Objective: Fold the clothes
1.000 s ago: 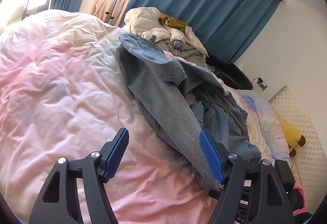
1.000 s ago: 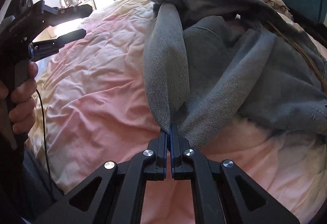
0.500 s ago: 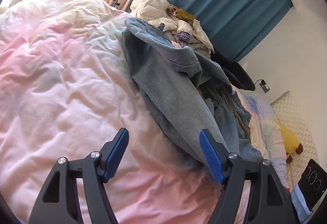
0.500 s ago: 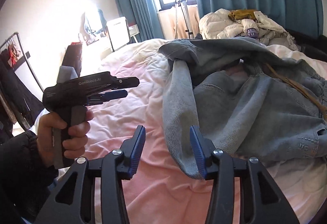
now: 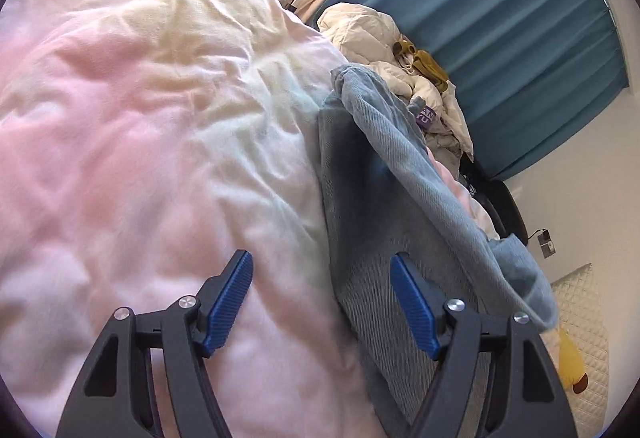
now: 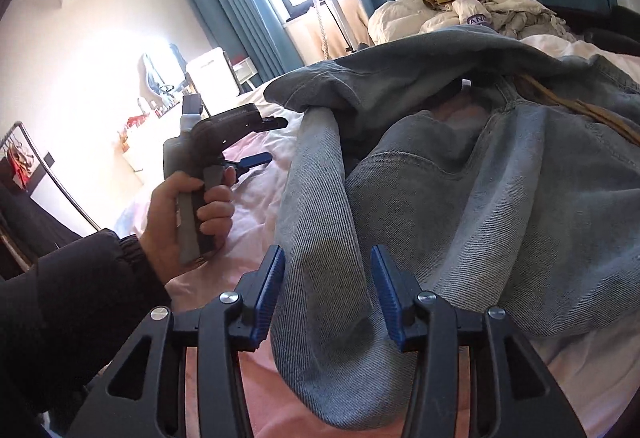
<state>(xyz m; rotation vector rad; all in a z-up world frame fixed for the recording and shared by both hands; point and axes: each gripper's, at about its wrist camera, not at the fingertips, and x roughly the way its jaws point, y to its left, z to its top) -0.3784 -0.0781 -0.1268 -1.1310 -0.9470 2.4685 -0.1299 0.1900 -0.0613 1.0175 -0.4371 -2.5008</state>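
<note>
A pair of light blue jeans (image 6: 500,206) lies crumpled on the pink and white duvet (image 5: 140,142). In the left wrist view one jeans leg (image 5: 368,198) runs away from me along the bed. My left gripper (image 5: 322,302) is open and empty, its right finger over the leg's near end, its left over the duvet. It also shows in the right wrist view (image 6: 256,142), held in a hand. My right gripper (image 6: 328,294) is open, with the folded end of a jeans leg (image 6: 320,238) lying between its jaws, ungripped.
A heap of cream and white clothes (image 5: 404,58) lies at the far end of the bed, before teal curtains (image 5: 512,38). A yellow plush toy (image 5: 572,366) lies by a quilted headboard at right. A clothes rack (image 6: 24,166) and white appliance (image 6: 212,78) stand left.
My right gripper opened and let go of the jeans leg, then moved back up to its folded end. My left gripper moved forward along the bed, closer to the other leg.
</note>
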